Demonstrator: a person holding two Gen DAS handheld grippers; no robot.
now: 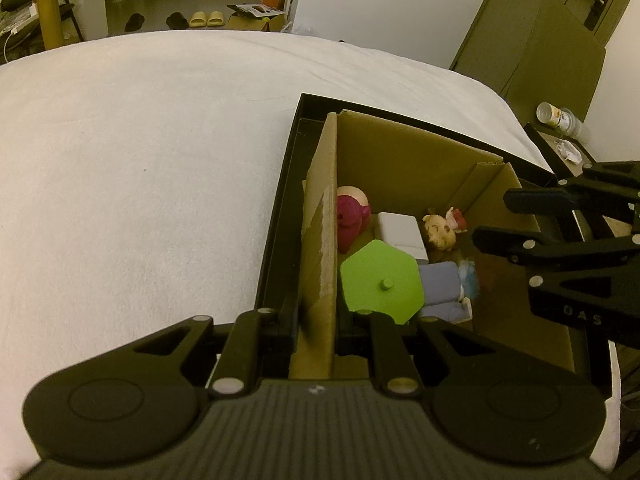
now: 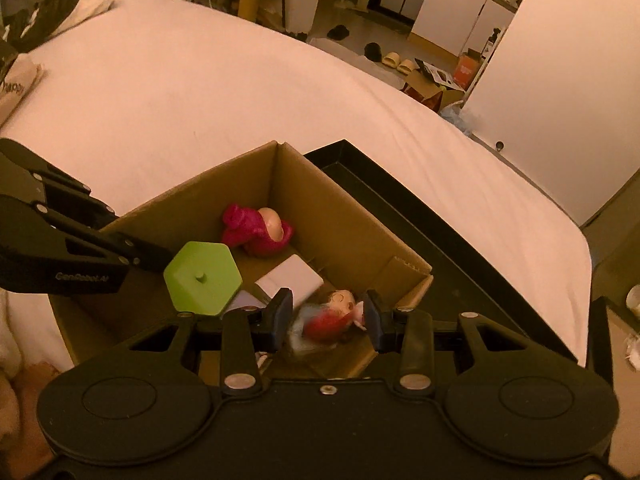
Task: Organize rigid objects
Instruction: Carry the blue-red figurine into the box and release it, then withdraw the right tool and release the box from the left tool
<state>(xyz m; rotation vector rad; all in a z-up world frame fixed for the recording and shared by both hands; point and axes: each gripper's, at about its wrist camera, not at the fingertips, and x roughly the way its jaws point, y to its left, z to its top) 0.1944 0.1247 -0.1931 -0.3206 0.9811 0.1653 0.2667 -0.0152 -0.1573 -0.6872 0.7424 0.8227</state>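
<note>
The right tool [image 2: 326,322] grips a red-haired doll [image 2: 332,318] just above the floor of the cardboard box [image 2: 344,216]; the doll lies tilted, its long axis running crosswise between the pads, head toward the right pad. The left tool [image 1: 316,324] is clamped on the box's near wall. Farther in lie a green hexagonal lid [image 2: 204,280], a white block [image 2: 292,278] and a magenta figure [image 2: 256,230], on the bed [image 2: 200,92].

hidden: I lose the blue toy [image 1: 440,280] under the green hexagon [image 1: 380,280] | blurred: doll [image 2: 332,320] between my pads
</note>
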